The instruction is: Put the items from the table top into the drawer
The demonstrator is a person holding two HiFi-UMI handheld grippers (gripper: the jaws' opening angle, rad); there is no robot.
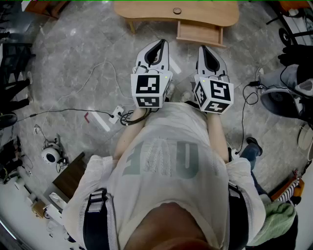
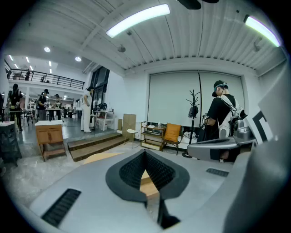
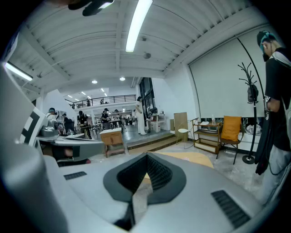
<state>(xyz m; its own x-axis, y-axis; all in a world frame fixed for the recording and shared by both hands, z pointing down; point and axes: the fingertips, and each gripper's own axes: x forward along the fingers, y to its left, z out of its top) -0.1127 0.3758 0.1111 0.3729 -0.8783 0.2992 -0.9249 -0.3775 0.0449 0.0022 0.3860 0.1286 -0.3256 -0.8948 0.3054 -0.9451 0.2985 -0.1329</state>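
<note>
Holding my left tool [image 1: 160, 44] and right tool [image 1: 204, 49] pinched closed, both empty, short of the surface [image 1: 146, 12] and its open drawer [image 1: 200, 33].

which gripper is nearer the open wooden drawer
The right gripper: its tip points straight at the pulled-out light wooden drawer, while the left gripper sits left of it.

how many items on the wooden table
1: a small round object near the middle of the table, just behind the open drawer. The table's far part is out of frame, so others may be hidden.
</note>
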